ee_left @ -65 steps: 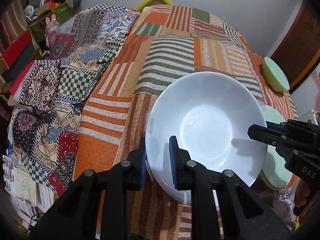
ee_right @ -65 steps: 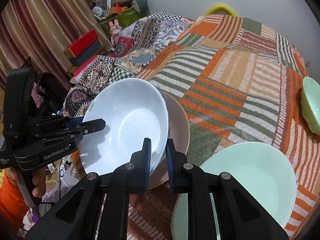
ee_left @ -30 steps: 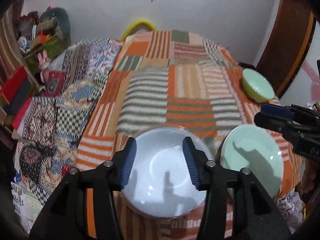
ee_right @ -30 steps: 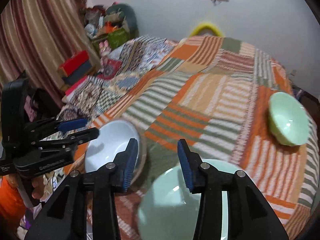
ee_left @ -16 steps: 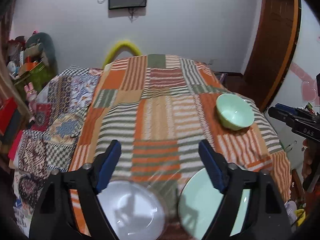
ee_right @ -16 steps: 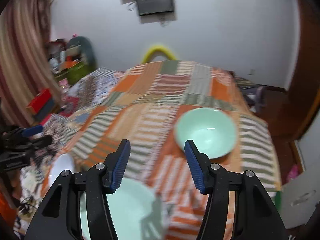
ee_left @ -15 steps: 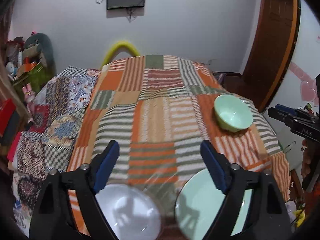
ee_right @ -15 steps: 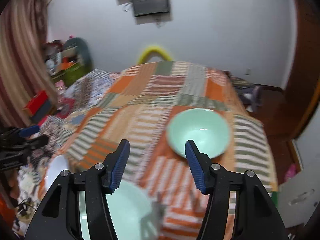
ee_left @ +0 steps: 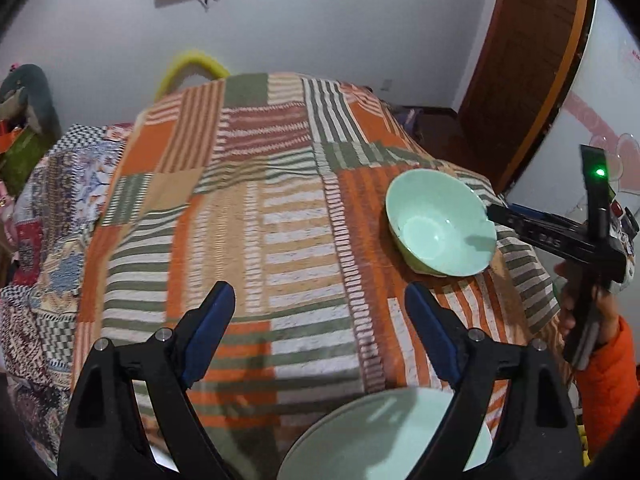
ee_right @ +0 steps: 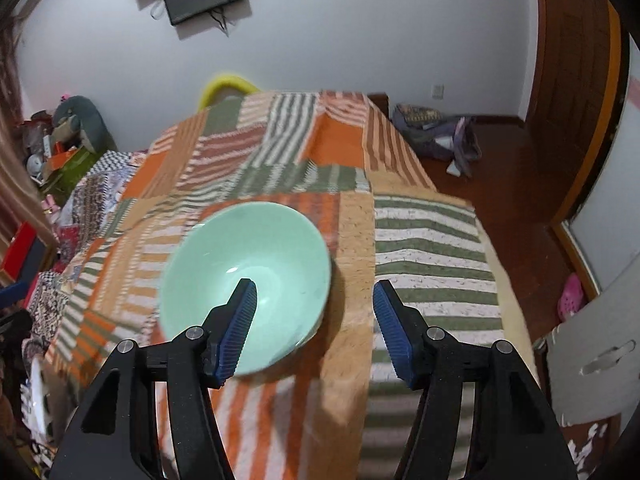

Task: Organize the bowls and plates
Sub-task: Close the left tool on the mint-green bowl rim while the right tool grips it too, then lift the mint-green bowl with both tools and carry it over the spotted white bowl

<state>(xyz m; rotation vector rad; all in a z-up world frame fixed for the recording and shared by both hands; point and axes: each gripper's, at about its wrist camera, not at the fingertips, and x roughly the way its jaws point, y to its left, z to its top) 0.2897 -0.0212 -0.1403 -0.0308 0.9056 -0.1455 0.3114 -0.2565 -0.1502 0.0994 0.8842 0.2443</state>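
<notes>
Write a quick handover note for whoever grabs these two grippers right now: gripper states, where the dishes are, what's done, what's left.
Left gripper: open, empty, above the striped blanket.
Right gripper: open, empty, close over the small green bowl; its jaws have just been opening, one finger in front of the bowl, nothing gripped.
Dishes: small green bowl sits alone near the blanket's right edge; big green plate at the near edge, under the left gripper.
Done: neither gripper carries anything.
Left: probably pick up the small green bowl and group it with the other dishes.
</notes>
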